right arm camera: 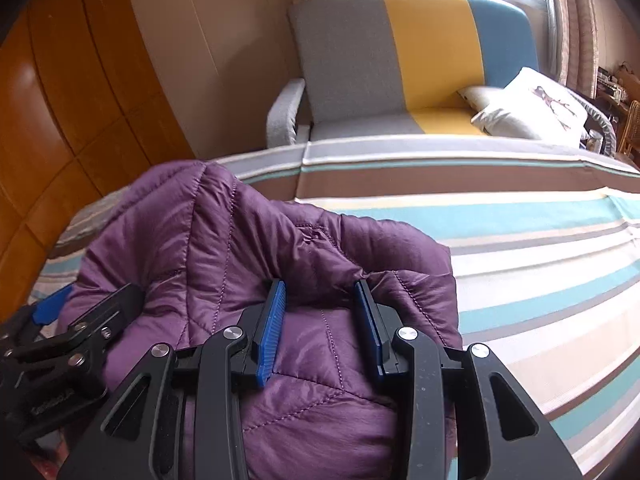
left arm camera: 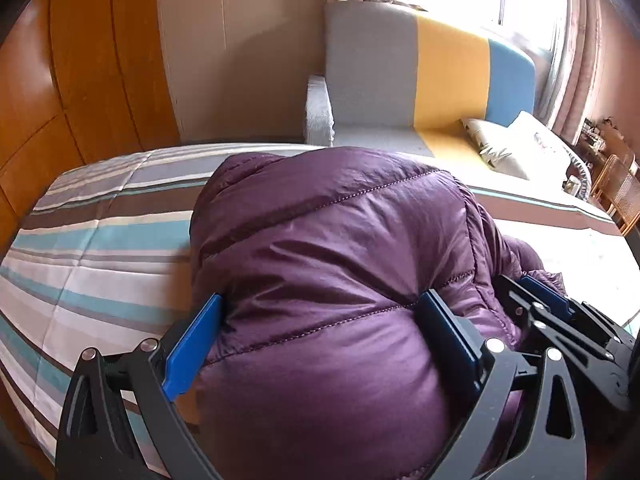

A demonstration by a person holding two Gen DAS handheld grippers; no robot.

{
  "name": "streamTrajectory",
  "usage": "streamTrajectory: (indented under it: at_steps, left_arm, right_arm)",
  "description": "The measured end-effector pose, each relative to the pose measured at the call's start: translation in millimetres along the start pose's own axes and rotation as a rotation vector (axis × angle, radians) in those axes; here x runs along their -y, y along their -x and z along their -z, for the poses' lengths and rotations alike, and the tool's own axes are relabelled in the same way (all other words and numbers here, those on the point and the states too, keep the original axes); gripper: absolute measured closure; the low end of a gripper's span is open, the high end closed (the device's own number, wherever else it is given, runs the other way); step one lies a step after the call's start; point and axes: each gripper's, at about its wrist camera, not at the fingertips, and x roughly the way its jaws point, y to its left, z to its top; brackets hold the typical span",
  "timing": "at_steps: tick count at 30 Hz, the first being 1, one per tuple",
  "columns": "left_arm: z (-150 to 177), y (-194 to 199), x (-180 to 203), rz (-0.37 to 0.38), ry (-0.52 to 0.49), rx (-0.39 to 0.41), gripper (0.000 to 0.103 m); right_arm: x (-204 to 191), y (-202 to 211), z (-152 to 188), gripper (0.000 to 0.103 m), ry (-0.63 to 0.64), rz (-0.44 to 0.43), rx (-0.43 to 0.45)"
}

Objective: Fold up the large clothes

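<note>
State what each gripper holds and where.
Left gripper: wide around the purple puffer jacket's bulk; grip uncertain. Right gripper: pinches a bunched fold at its near edge.

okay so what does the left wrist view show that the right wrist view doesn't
Only the left wrist view: the left hand-held gripper straddling the puffed bulk of the purple jacket, jaws wide. Only the right wrist view: the right hand-held gripper with a bunched fold of the jacket between narrower jaws, and the pillow's printed front. Both share the striped bedspread, the grey, yellow and blue sofa and the wooden wardrobe.
</note>
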Motion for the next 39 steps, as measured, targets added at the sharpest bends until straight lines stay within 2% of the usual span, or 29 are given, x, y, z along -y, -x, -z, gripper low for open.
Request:
streamTrajectory:
  at_steps: [3,6,16,19,28,35,39]
  left_arm:
    - [1,-12,2,-0.018,-0.001,-0.008,0.006]
    - [4,-17,4,-0.022,-0.004,-0.004,0.006]
    - [9,-14,5,-0.030,-0.008,0.008,0.005]
    - [10,-5,4,-0.028,-0.020,0.017,0.004]
    - [28,36,-3,-0.003,-0.013,0.035,0.002]
    - [45,28,1,0.000,-0.047,0.034,0.002]
    - [43,23,2,-0.007,-0.040,0.009,0.002]
  right_arm:
    - [7,-15,-1,0.067,-0.018,-0.010,-0.027]
    - [9,-17,4,0.067,-0.012,-0.010,-0.009]
    - [4,-6,3,0.067,0.013,-0.003,-0.009]
    - [5,5,0,0.067,0.017,-0.021,-0.016]
    - [-1,62,22,0.067,0.030,-0.031,0.069]
    - [2,39,38,0.067,0.090,0.020,0.034]
    - [9,35,34,0.067,0.059,-0.001,0.020]
